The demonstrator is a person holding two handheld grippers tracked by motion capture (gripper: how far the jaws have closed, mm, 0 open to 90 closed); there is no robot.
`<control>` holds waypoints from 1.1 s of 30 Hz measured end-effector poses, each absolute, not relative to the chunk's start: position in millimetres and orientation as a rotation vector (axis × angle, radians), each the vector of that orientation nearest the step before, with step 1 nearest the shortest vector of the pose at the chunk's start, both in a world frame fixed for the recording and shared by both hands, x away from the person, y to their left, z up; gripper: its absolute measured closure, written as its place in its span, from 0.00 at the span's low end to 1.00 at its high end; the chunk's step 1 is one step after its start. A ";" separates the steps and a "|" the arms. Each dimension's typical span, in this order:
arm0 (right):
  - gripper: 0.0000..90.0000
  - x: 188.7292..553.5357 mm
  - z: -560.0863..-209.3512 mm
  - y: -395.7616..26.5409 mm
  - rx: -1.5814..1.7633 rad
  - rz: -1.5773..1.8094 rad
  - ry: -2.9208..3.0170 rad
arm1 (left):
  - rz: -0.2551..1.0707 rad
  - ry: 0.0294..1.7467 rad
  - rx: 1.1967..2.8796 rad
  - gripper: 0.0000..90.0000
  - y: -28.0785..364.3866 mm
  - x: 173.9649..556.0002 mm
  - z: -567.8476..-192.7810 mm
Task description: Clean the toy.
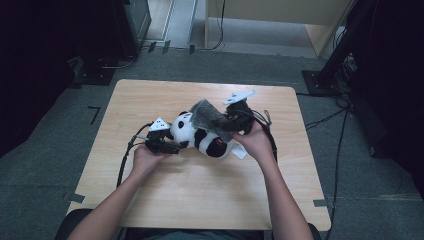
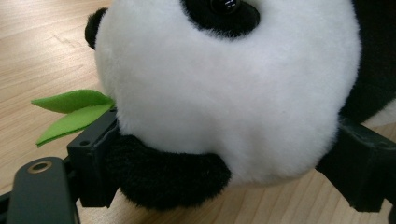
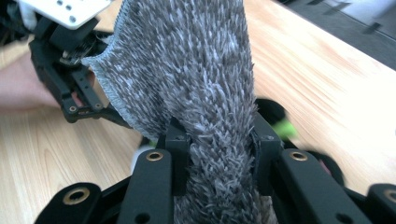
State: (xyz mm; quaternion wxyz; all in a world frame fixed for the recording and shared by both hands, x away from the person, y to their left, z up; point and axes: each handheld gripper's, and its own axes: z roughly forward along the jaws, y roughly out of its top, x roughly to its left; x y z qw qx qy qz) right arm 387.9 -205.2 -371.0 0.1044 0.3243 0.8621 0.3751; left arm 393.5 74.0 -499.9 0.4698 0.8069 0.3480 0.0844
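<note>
Grey cloth clamped in right gripper fingers, hiding panda; left gripper clamps its head.

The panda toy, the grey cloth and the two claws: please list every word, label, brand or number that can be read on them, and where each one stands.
No text can be read in any view.
White tag beside the panda toy: any print is too small to read.
Grey cloth, held in the right claw: no writing.
Left claw, closed around the panda's head: no markings.
</note>
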 end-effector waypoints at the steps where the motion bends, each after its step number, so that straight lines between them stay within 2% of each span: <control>1: 0.76 390.0 -372.2 -196.0 0.915 1.064 2.583 | 0.205 0.853 1.976 0.14 74.2 393.6 -499.9; 4: 0.75 395.9 -385.5 -173.0 0.847 0.966 2.718 | 0.216 0.847 2.004 0.17 74.5 393.5 -500.1; 5: 0.75 395.9 -385.5 -173.0 0.847 0.966 2.718 | 0.216 0.847 2.004 0.18 74.5 393.5 -500.1; 7: 0.67 398.0 -386.9 -173.2 0.886 1.008 2.702 | 0.207 0.855 1.994 0.21 75.0 393.6 -499.3; 11: 0.63 396.5 -382.1 -176.9 0.906 1.049 2.656 | 0.201 0.870 1.974 0.26 73.9 392.8 -497.6; 14: 0.68 392.8 -378.5 -174.9 0.865 1.078 2.646 | 0.202 0.875 1.974 0.29 72.3 391.6 -496.6; 18: 0.79 394.9 -388.2 -166.4 0.864 1.009 2.724 | 0.226 0.869 1.991 0.31 71.4 389.5 -497.6; 33: 0.79 418.6 -392.2 -204.0 1.109 0.915 2.564 | 0.199 0.886 1.953 0.31 72.3 390.9 -498.2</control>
